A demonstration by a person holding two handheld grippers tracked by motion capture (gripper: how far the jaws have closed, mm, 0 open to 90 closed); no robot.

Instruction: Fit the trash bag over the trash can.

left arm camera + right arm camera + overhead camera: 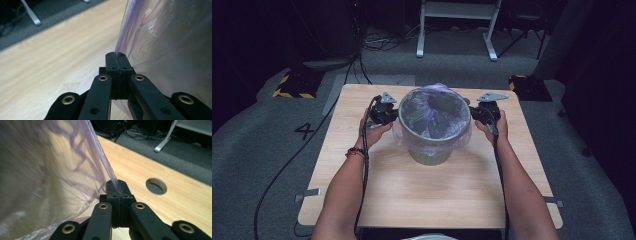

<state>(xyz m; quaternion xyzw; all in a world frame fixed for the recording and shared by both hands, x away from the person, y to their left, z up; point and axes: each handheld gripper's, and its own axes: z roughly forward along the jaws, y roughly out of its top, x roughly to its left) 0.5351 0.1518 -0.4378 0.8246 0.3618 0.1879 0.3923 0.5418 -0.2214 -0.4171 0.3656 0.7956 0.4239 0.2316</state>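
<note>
With the left gripper [388, 113] and right gripper [480, 113] each clenched on the thin translucent purple plastic bag [434, 107] lining the grey-green round bin [430, 156] at frame centre, draw both edges down evenly over the rim.

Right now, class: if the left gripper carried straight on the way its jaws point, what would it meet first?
The left gripper, shut on the purple bag, points along the bag's side; probably more bag film first, then the table, though depth is unclear.

My high view looks forward-down over table [427, 190]; both gripper views sit close, facing along jaws; all share purple bag [432, 112].
</note>
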